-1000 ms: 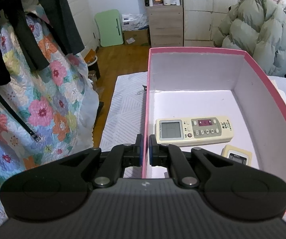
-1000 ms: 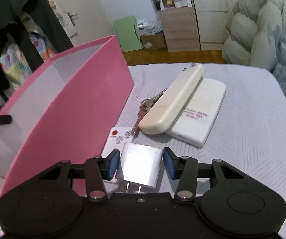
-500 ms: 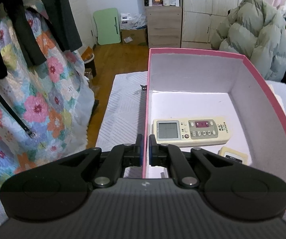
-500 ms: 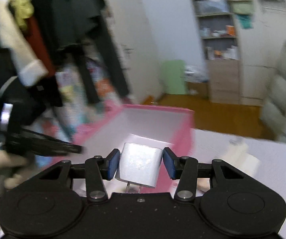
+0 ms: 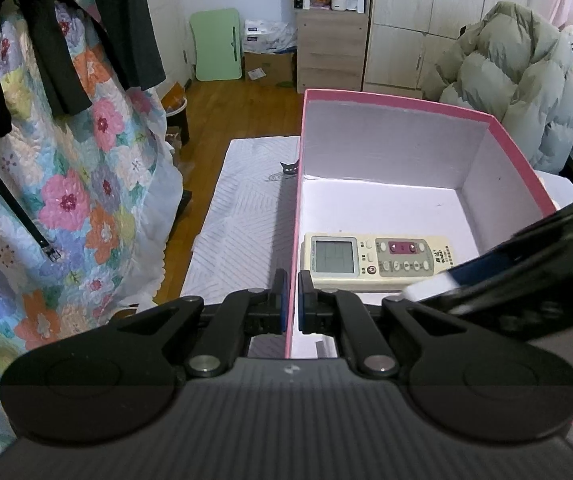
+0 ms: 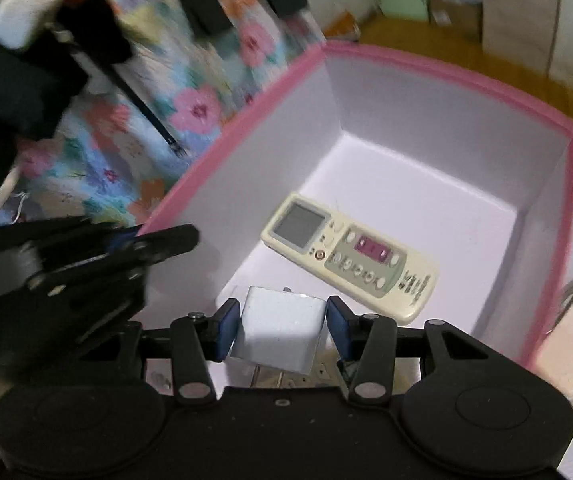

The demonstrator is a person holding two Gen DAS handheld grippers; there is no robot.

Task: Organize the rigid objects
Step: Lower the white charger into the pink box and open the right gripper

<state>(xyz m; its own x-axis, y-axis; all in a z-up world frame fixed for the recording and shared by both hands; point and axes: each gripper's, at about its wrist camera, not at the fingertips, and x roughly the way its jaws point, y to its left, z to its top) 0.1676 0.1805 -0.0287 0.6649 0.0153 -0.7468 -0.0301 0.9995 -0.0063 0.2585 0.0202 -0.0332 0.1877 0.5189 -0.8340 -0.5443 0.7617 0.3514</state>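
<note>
white charger point(image 6: 280, 330) in right claw point(image 6: 282, 330), prongs toward camera

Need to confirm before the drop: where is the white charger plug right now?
In the right wrist view the white charger plug sits clamped in the right gripper, over the near end of the pink box, just short of the remote control.

Soft, even indoor light fills both views, with no glare. The left wrist view is sharp apart from a smeared dark shape at near right. The right wrist view is motion-blurred, most on the floral quilt point(image 6: 190, 92) at far left. Fisheye bending curves the pink box point(image 5: 398, 101) rims and darkens the corners.
</note>
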